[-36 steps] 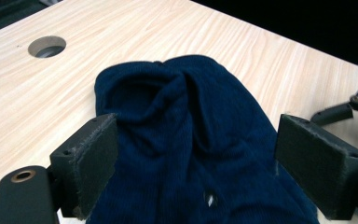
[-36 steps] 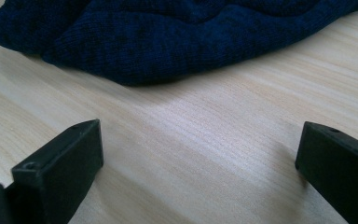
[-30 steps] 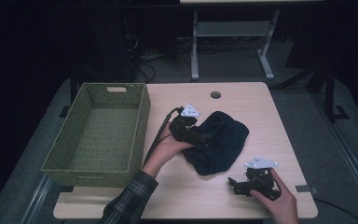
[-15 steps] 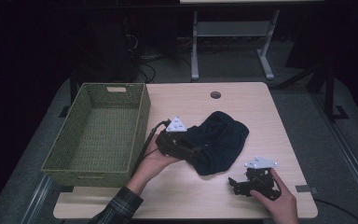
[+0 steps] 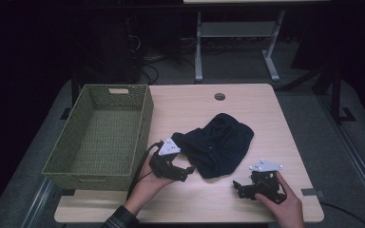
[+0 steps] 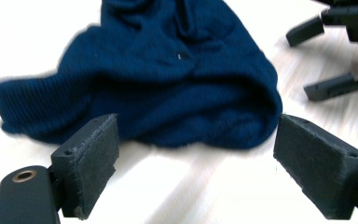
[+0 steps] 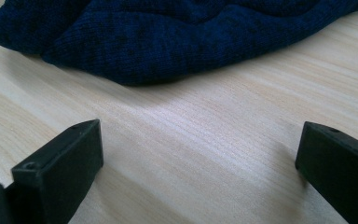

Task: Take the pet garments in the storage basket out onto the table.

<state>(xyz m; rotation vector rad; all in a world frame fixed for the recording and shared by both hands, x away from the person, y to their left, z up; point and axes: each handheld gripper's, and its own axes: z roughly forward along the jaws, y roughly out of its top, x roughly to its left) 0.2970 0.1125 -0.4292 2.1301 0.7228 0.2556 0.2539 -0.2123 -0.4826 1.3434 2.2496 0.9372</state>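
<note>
So the dark blue knit cloth lies crumpled mid-counter, right of the green woven basket. Left claw sits just off its near-left edge, jaws spread wide with nothing between them. Right claw rests near the front edge, also spread and holding nothing, aimed at the cloth.

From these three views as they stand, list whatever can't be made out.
- Dark blue knit garment: its type is unclear, bunched in the high view and cut off by the top edge in the right gripper view.
- Green woven basket: its near inside corner is hidden by its front wall.
- Floor beyond the table: too dark.
</note>
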